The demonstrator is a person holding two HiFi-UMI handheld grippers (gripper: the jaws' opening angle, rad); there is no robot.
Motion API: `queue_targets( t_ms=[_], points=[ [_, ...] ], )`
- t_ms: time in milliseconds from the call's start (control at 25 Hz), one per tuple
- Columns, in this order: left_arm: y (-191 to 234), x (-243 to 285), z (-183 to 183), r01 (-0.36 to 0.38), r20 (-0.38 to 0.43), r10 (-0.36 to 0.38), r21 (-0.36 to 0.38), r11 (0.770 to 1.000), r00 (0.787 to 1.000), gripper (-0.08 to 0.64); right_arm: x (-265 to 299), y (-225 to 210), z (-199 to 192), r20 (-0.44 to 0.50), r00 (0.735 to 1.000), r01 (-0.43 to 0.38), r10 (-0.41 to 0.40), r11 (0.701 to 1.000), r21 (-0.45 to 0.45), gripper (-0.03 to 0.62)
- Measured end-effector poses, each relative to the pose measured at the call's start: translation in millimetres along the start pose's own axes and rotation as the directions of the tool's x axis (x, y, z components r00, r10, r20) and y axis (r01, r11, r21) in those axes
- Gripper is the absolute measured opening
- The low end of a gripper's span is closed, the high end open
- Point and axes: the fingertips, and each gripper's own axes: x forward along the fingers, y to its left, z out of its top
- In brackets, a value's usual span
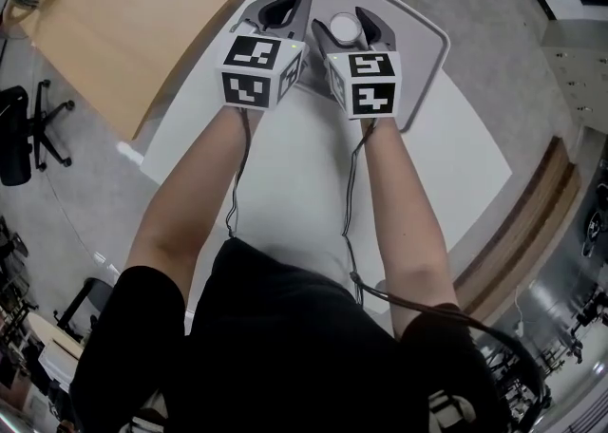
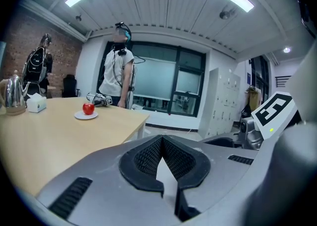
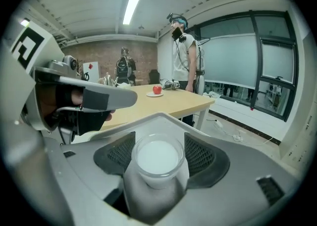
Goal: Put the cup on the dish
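The person's forearms reach forward over a white bench (image 1: 456, 156), each hand behind a marker cube (image 1: 258, 70), and the two grippers lie side by side, close together. The left gripper (image 1: 283, 2) has its ribbed pads (image 2: 143, 158) brought together at the tips, leaving only a narrow wedge-shaped gap behind them, and nothing sits in that gap. The right gripper (image 1: 351, 23) is closed around a small white cup (image 3: 157, 158). The cup stands upright with its open mouth up, pinched on both sides by the dark pads and filling the space between them.

From the head view, both grippers sit over a pale grey, rounded-square dish (image 1: 423, 37) with a raised rim, which lies on the bench. The cup is above the middle of the dish. Whether its base touches the dish cannot be told.

Beyond the white bench stands a wooden bench (image 1: 142, 23). Far along its top, a red apple (image 2: 88, 108) sits on a small white plate (image 2: 85, 116), and further left are a metal kettle (image 2: 14, 93) and a white box (image 2: 36, 103). A person (image 2: 119, 76) in a white top stands at the far side of the wooden bench, in front of large dark-framed windows. An office chair (image 1: 28, 132) stands on the floor well off to the left.
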Motion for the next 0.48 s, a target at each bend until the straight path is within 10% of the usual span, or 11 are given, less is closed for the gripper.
queue_targets(
  t_ms=[480],
  points=[
    [-60.7, -86.6, 45.7, -0.004, 0.071, -0.002, 0.079, 0.997, 0.997, 0.008, -136.7, 12.6, 65.6, 0.262, 0.962, 0.069, -0.072, 0.997, 0.02, 0.253]
  ],
)
